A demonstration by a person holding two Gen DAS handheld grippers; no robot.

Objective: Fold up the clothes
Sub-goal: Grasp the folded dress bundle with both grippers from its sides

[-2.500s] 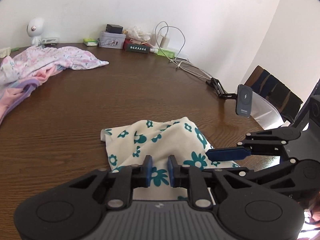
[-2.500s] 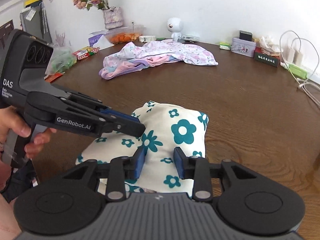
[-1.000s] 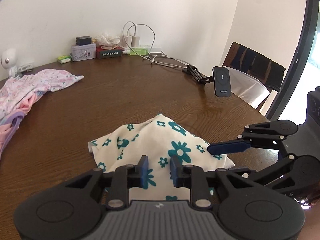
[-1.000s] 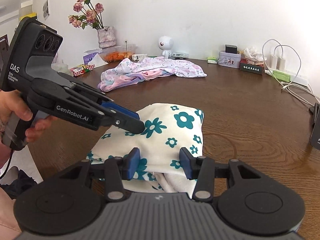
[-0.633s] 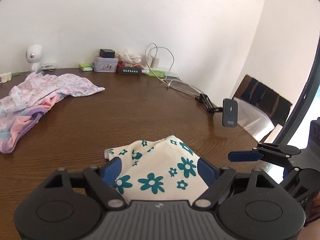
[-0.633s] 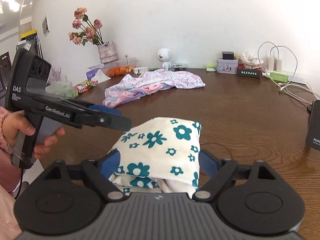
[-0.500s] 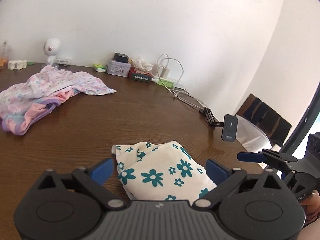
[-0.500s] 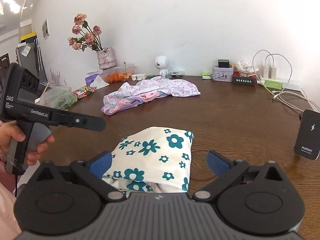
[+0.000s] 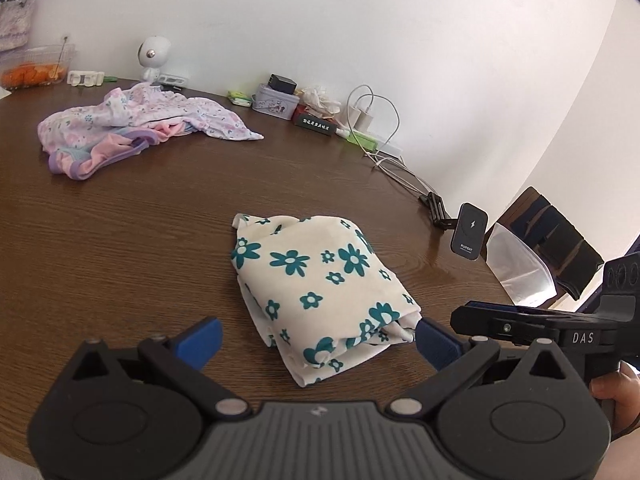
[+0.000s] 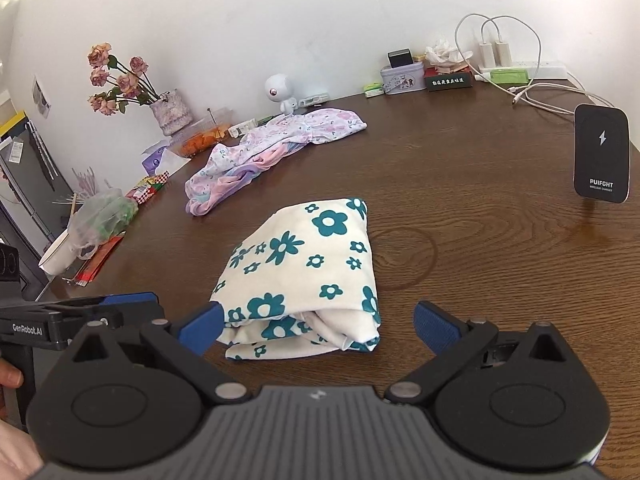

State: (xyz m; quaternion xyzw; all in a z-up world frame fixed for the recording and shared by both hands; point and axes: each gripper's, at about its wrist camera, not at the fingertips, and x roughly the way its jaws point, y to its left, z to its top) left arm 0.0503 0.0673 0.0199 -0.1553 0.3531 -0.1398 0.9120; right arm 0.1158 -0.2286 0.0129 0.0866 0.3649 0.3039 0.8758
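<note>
A folded cream cloth with teal flowers (image 9: 316,288) lies on the brown wooden table (image 9: 120,240). My left gripper (image 9: 316,342) is open wide, just short of the bundle's near edge, its blue pads (image 9: 200,340) clear of the fabric. From the other side my right gripper (image 10: 318,326) is also open wide, and the folded cloth (image 10: 312,268) lies just ahead of its jaws with its layered end facing me. Neither gripper holds anything. A loose pile of pink and purple clothes (image 9: 136,128) sits farther back.
A black phone charger stand (image 10: 600,154) is on the table's right part, with cables and a power strip (image 9: 362,142) by the wall. A vase of flowers (image 10: 172,112), a plastic bag and cup (image 10: 100,216) line the left edge. A chair (image 9: 560,240) stands beyond the table.
Both grippers went from shut on the flowered cloth to wide open, letting go of it, and drew back a little. The bundle now rests folded on the table.
</note>
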